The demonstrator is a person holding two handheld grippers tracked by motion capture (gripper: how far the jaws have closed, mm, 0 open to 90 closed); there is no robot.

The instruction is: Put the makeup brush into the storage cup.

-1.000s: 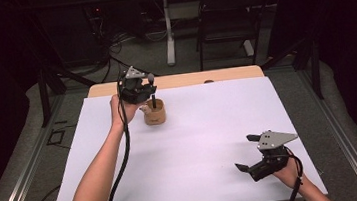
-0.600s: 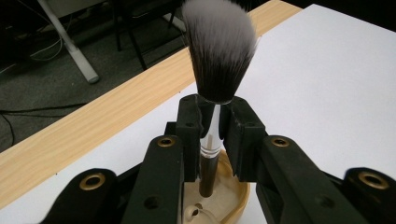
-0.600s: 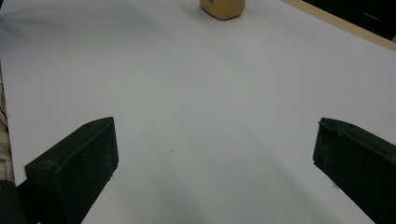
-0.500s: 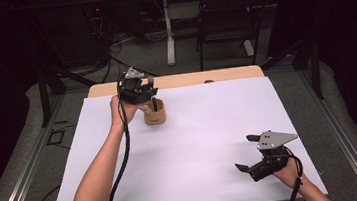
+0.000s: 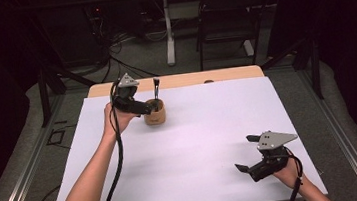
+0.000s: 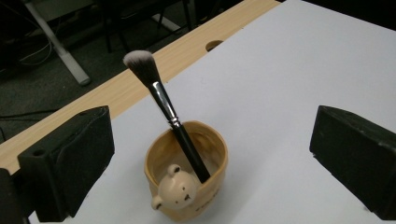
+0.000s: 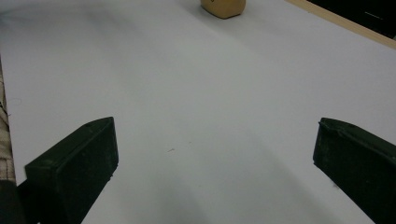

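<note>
**Tan bear mug with brush, left gripper open beside it**

Tan ceramic mug (image 6: pixel 186 170), small bear figure moulded on its front, stands on the white sheet (image 5: pixel 206 143) near the far left of the table, close to the bare wooden edge (image 5: pixel 184 79). A makeup brush (image 6: pixel 163 109) stands in it, handle down against the inner wall, bristle tuft up and leaning toward the far edge.

Left gripper (image 5: pixel 142 108): held just beside the mug in the high view; in the left gripper view its jaws are spread wide with the mug and brush between and beyond them, touching neither. Nothing is pinched.

Right gripper (image 5: pixel 245 154): near the front right corner, well apart from the mug, jaws spread over bare sheet, holding nothing.

Risks, as judged from here:
- The brush leans loosely; a jaw brushing its handle could swing it round the rim or tip it out.
- The mug looks light and the sheet smooth; a sideways nudge from either jaw would likely slide or topple it toward the near wooden edge.
- Closing on the glossy ferrule rather than the handle may let the brush slip.
</note>
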